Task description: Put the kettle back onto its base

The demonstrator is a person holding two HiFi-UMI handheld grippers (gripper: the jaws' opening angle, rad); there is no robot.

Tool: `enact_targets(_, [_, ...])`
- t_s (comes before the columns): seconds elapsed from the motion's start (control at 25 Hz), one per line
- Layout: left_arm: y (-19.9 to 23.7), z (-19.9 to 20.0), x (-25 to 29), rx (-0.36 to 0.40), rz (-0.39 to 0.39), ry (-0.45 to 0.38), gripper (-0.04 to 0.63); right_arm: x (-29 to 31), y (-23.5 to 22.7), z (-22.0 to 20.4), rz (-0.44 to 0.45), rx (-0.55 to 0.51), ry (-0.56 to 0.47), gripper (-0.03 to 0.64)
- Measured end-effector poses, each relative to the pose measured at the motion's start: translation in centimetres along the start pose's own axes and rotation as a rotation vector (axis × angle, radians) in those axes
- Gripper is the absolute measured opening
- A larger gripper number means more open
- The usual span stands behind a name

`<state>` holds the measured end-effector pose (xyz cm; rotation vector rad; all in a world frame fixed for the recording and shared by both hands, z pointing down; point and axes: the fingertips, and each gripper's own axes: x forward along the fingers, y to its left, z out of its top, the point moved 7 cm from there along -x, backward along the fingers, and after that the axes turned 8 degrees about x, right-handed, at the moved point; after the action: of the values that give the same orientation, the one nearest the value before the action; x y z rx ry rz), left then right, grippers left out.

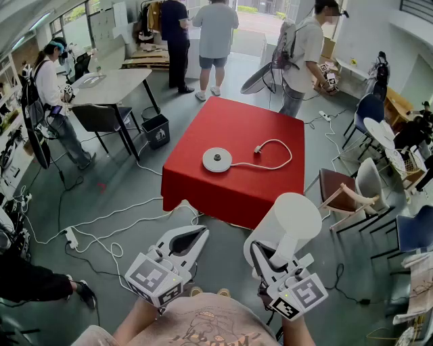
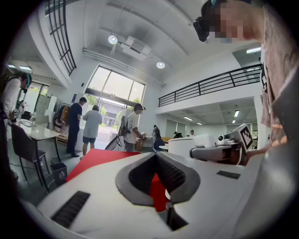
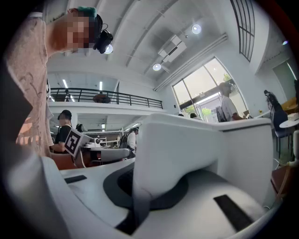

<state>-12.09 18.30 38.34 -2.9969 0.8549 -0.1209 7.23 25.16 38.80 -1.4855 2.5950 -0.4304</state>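
Red table (image 1: pixel 243 182) bears one corded base (image 1: pixel 217 159), shown by head view, not right gripper view. One white kettle (image 1: pixel 291 219), well apart from base, handle (image 3: pixel 154 154) clamped in right gripper (image 1: pixel 262 255). Left gripper (image 1: pixel 197 235): jaws together, empty.

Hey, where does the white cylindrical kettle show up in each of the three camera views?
Head view: white cylindrical kettle lower right of centre, held by the right gripper.
Left gripper view: kettle right of centre, mid-height.
Right gripper view: kettle fills centre and right, handle between the fingers.
Shared landmark: bright glass entrance.
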Motion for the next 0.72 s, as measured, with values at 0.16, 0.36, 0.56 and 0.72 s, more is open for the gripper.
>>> enact_targets(0.16, [-0.2,0.4,0.4,-0.001,0.001,0.006,-0.014,-0.1,-0.7,0.7,0.012,0.023,-0.005,0.020])
enact_targets(0.36, [-0.2,0.5,0.4,-0.004,0.006,0.014,-0.014,-0.2,-1.0,1.1,0.020,0.030,-0.001,0.020])
enact_targets(0.56, [-1.3,0.3,0.8,-0.025,0.002,0.025,-0.014,-1.1,-1.6,1.0,0.020,0.044,0.005,0.020])
enact_targets(0.72, [-1.5,0.3,1.2,-0.006,0.015,0.020,-0.014,-1.4,-2.2,0.7,0.039,0.022,0.036,0.020])
